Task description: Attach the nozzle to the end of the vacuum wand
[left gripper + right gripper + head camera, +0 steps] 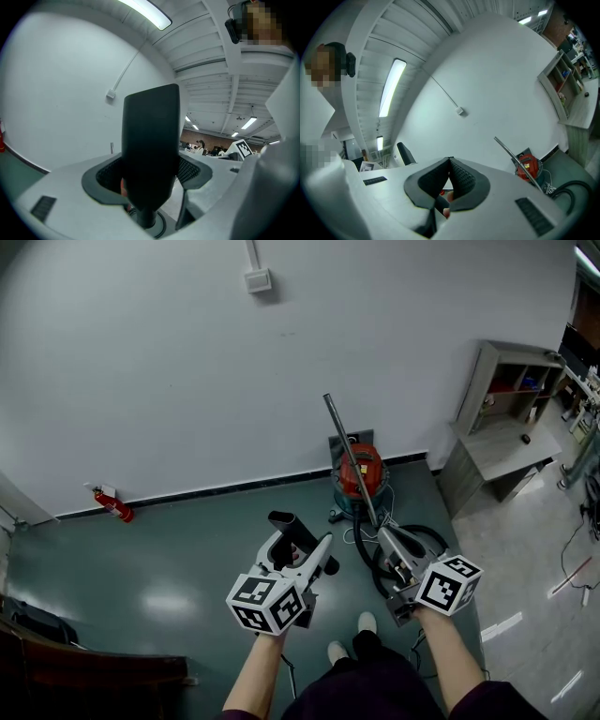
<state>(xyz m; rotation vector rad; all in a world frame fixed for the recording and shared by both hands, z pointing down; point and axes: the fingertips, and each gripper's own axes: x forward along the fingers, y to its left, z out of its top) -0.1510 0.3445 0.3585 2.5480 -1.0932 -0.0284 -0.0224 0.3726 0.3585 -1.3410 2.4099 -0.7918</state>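
My left gripper (314, 554) is shut on the black nozzle (289, 526), which sticks out beyond the jaws toward the wall. In the left gripper view the nozzle (151, 136) stands upright between the pads of that gripper (152, 176). The metal vacuum wand (352, 457) leans up from the floor over the red vacuum cleaner (361, 470). My right gripper (391, 542) hovers close to the wand's lower end; its jaws (450, 164) are shut with nothing between them. In the right gripper view the wand (518, 160) and the vacuum cleaner (529, 165) lie to the right, and the nozzle (405, 153) to the left.
A black hose (417, 542) coils on the floor beside the vacuum cleaner. A red fire extinguisher (112, 505) lies by the wall at left. A grey shelf unit (506, 418) stands at right. Dark furniture (56, 652) fills the lower left corner. The person's shoes (352, 638) are below.
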